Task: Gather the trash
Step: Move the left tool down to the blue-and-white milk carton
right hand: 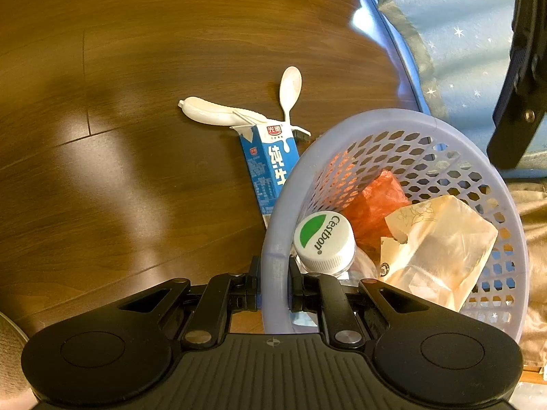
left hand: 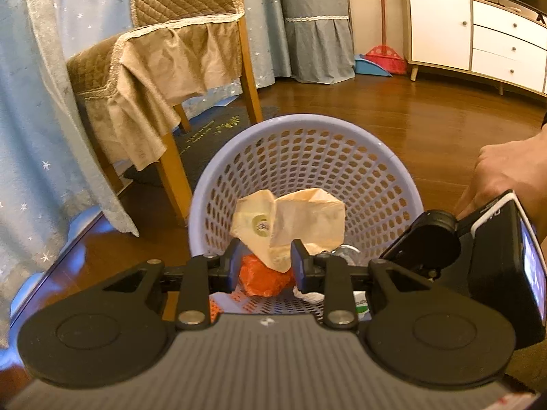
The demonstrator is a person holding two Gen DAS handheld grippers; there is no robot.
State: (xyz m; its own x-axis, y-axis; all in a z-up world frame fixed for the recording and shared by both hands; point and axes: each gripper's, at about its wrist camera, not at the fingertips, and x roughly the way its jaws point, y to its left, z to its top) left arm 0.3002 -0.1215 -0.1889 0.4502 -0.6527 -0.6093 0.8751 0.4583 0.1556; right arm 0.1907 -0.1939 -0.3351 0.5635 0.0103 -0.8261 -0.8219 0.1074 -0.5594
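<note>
My right gripper [right hand: 273, 285] is clamped on the near rim of the basket [right hand: 376, 118], tipping it over the floor. My left gripper [left hand: 264, 262] hangs over its mouth, fingers apart, the tan bag [left hand: 290, 218] loose between them, so I judge I'm letting it go. I'd keep the rim steady and lift the left clear. The carton [right hand: 270, 167], spoon [right hand: 290, 89] and white wrapper [right hand: 212, 112] lie outside at eleven o'clock.
</note>
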